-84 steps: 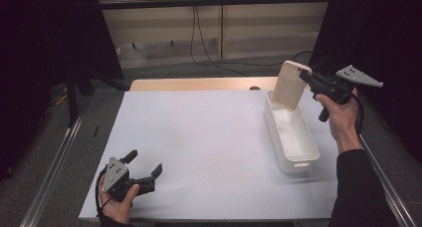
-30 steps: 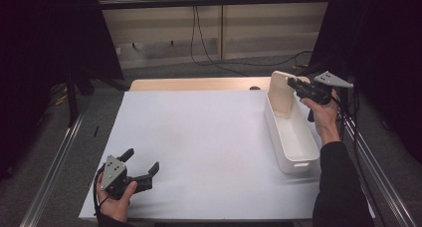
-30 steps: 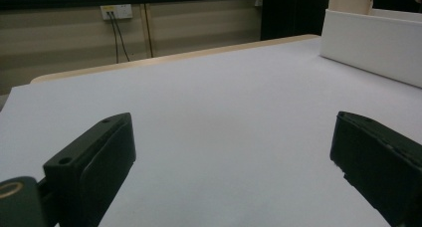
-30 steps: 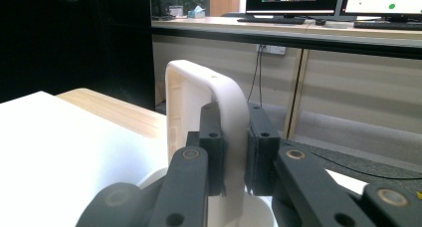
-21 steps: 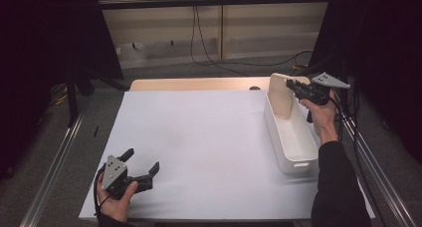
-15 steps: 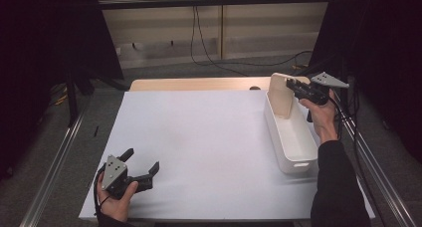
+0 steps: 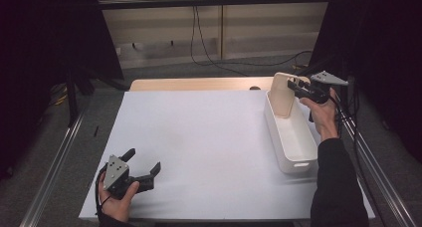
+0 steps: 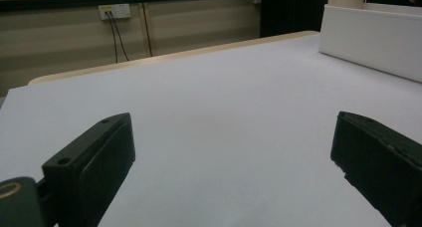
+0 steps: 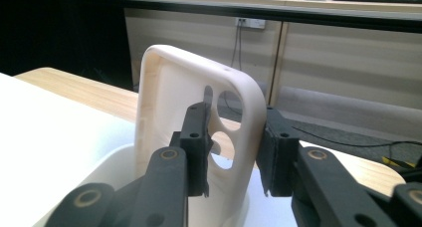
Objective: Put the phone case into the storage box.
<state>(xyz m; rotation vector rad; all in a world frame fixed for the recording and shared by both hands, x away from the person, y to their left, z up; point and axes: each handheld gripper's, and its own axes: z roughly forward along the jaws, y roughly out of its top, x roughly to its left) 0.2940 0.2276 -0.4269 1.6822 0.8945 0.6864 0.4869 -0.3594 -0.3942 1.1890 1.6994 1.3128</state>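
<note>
Cream phone case [image 9: 199, 132] standing upright at the far end of the white bin [image 7: 293, 137], lower edge down inside the bin, top corner with the camera cut-outs rising above the rim. Bin lying lengthwise along the right edge of the white table [image 7: 209, 137], the far end near the bare wooden strip [image 7: 199, 83] at the back.

Right hand-held gripper [image 7: 298, 89] held level at the far end of the bin, the case's side edge between its two black jaws. Jaws just been opening: in the right gripper view, one pad just off the inner face of the case, the other close beside the outer edge, perhaps still brushing it, hard to tell from this angle. No firm pinch visible, so counted as released, with the case still between the jaws. Grey three-cornered plate on top, cable trailing off to the right.

Left hand-held gripper [image 7: 144, 171] resting low at the near left corner of the table, well apart from the bin, jaws spread wide with nothing between them. In the left gripper view, bare white table ahead, bin wall and top of the case at the upper right.
</note>
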